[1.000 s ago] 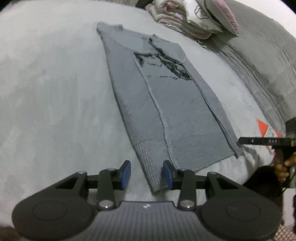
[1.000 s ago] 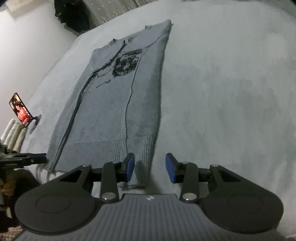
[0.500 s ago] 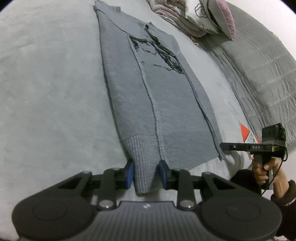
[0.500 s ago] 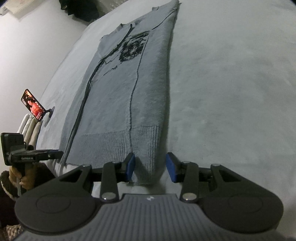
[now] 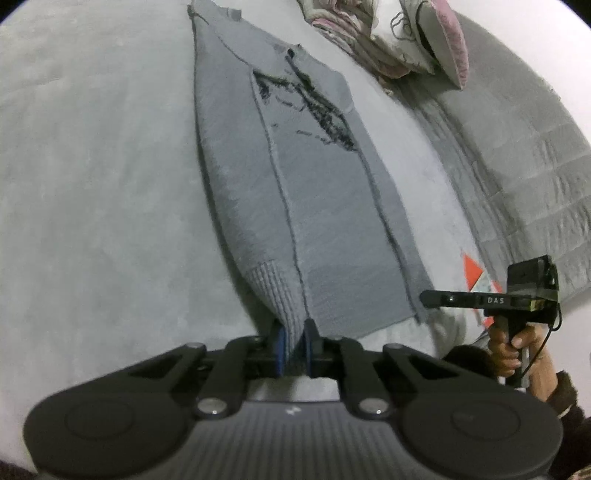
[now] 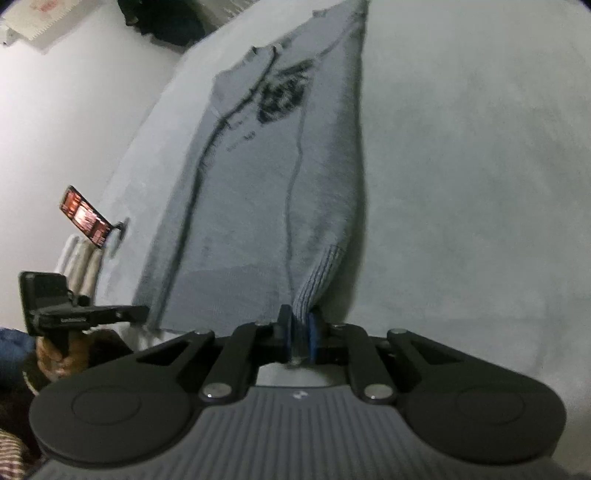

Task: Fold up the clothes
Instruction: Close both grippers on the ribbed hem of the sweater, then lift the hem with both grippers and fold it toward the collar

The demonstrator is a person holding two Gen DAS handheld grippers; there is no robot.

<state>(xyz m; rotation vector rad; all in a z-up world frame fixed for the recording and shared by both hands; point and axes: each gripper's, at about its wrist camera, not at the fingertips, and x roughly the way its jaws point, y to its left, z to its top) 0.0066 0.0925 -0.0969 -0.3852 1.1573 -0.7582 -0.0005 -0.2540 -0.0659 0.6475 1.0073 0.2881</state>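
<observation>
A grey knit sweater (image 5: 303, 192) with a black chest print lies flat and lengthwise on the pale grey bed cover (image 5: 92, 184), its sides folded in. My left gripper (image 5: 294, 334) is closing its jaws, and the blue pads press on the ribbed hem at the near left corner. In the right wrist view the sweater (image 6: 258, 206) runs away from me. The jaws of my right gripper (image 6: 299, 328) are closing too, pinching the ribbed hem at the near right corner. Each view shows the other gripper from the side: right gripper (image 5: 428, 298), left gripper (image 6: 142, 312).
Pink and white bedding (image 5: 406, 37) is heaped at the head of the bed beside a grey quilt (image 5: 517, 166). An orange and white item (image 5: 474, 273) lies near the quilt. A lit phone on a stand (image 6: 86, 218) sits at the bed's left edge, with dark clothing (image 6: 162, 18) beyond.
Both grippers came forward over the sweater's hem corners and their jaws shut on the ribbed edge. The hem now bunches up between the pads.
</observation>
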